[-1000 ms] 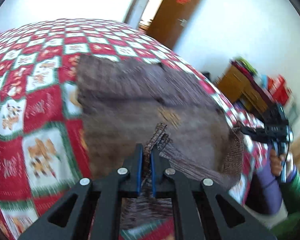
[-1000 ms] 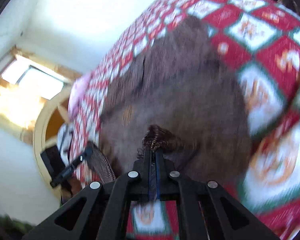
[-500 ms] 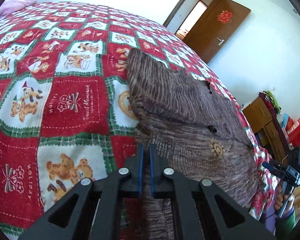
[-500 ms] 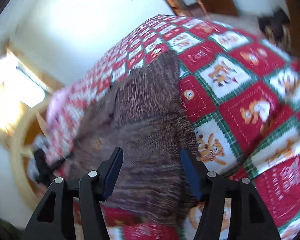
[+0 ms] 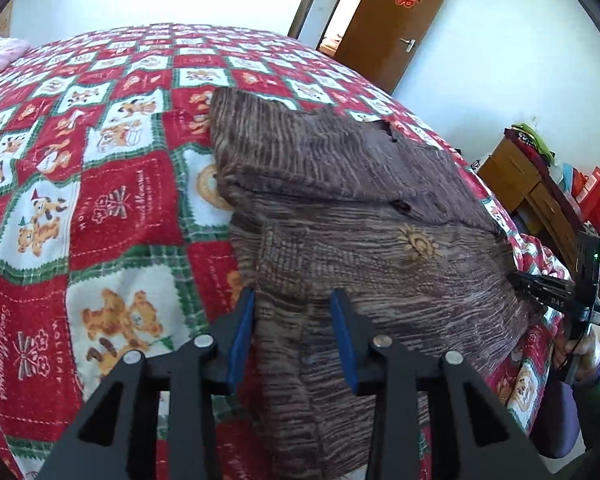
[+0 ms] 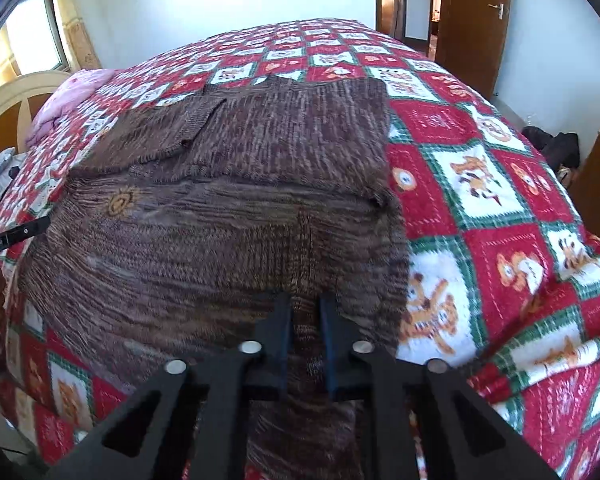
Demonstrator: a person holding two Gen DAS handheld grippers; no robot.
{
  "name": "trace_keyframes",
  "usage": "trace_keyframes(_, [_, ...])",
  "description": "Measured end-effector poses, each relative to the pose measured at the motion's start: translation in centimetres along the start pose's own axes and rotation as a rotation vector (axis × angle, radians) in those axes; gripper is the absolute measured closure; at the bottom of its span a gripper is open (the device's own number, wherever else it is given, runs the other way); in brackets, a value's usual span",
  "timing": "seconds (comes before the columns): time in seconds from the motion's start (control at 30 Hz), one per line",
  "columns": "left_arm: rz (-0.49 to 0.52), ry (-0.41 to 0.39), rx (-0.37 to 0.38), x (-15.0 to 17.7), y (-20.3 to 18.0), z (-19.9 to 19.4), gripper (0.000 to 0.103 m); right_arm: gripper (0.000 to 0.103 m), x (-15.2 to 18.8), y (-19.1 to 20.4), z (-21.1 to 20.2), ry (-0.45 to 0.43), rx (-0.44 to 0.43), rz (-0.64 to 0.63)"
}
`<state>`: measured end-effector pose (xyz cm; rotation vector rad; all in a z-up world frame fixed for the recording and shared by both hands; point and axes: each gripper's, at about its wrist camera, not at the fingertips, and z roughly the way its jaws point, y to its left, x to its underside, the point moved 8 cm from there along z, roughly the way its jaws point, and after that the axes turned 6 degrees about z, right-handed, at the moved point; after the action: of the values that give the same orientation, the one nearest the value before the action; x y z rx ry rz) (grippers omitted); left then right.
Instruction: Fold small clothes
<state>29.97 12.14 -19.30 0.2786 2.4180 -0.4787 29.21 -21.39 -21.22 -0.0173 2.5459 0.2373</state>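
At the near edge of the bed, two hand-held grippers point steeply down at a brown knit sweater spread flat on a red, white and green checked quilt printed with teddy bears. The left gripper is released: its blue-padded jaws have just been opening and now stand apart, with the sweater's near left corner lying loose between them, neither pad pressing on it. The right gripper has just been closing; its jaws stand narrowly apart over the sweater's near edge, with knit fabric between them, and whether the pads actually pinch it cannot be told. In the left view, the right gripper appears at the sweater's right edge, held in a person's hand with a green sleeve. The sweater lies across the near half of the quilt, its far part folded over the near part, and a small gold sun motif shows on the lower layer. No containers are in sight. A pink pillow lies at the bed's far left corner beside a cream headboard. Beyond the bed's far edge stands an open brown door bearing a red paper emblem. A wooden cabinet piled with coloured items stands off the bed's right side.
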Motion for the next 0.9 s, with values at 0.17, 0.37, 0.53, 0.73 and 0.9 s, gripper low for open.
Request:
trace_keyframes(0.17, [0.026,-0.076,-0.077,-0.6,-0.3,-0.6,0.064,0.091,0.4,-0.7,0.0,0.001,-0.048,0.081])
trace_keyframes(0.37, [0.113,-0.090,-0.132,-0.8,-1.4,-0.3,0.063,0.090,0.4,-0.8,0.1,0.008,-0.074,0.103])
trace_keyframes(0.53, [0.126,-0.084,-0.153,-1.7,-0.7,0.9,0.063,0.090,0.4,-1.0,0.1,0.010,-0.098,0.128])
trace_keyframes(0.73, [0.121,-0.056,-0.147,-2.0,-0.3,2.0,0.063,0.090,0.4,-1.0,0.2,0.011,-0.094,0.125])
trace_keyframes(0.9, [0.114,-0.035,-0.037,-1.1,-1.7,1.1,0.063,0.090,0.3,-1.0,0.2,0.011,-0.096,0.128])
